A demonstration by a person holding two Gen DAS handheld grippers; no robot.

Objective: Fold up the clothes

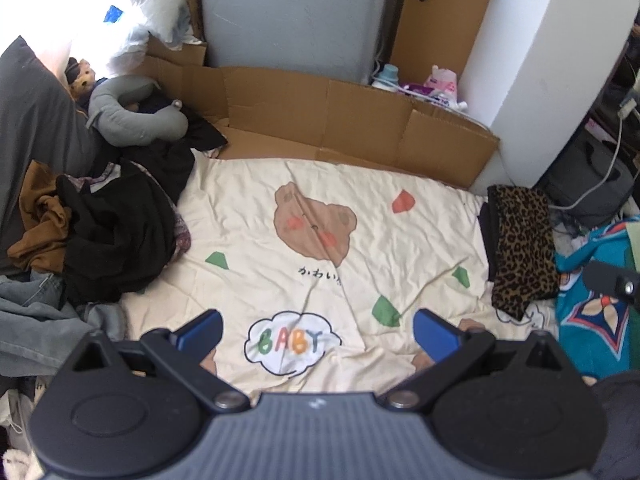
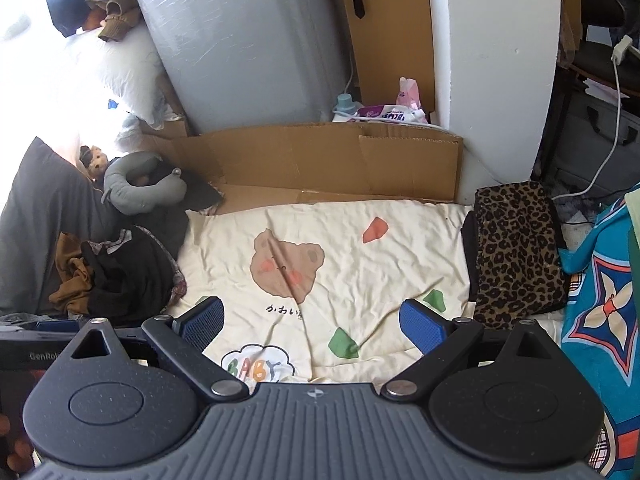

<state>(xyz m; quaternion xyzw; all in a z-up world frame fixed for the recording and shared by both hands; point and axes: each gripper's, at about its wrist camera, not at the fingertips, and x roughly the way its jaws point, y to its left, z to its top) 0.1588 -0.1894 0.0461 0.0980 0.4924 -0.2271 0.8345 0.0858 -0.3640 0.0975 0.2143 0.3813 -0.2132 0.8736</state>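
Note:
A heap of unfolded clothes point(image 1: 116, 236) lies at the left of the bed: black, brown and denim pieces. The same heap point(image 2: 120, 276) shows in the right wrist view. A folded leopard-print garment point(image 1: 520, 244) rests on a dark one at the bed's right edge, and appears again as the leopard-print stack point(image 2: 516, 252). My left gripper point(image 1: 318, 334) hovers open above the cream bear-print sheet point(image 1: 320, 216), holding nothing. My right gripper point(image 2: 312, 322) is open too, over the same sheet point(image 2: 360, 256), its fingers empty.
Flattened cardboard point(image 1: 320, 112) lines the far side of the bed. A grey neck pillow point(image 1: 132, 116) and a small plush toy point(image 1: 82, 78) sit at the far left. A teal patterned blanket point(image 2: 600, 300) lies to the right. A white charger cable point(image 2: 612, 120) hangs by the wall.

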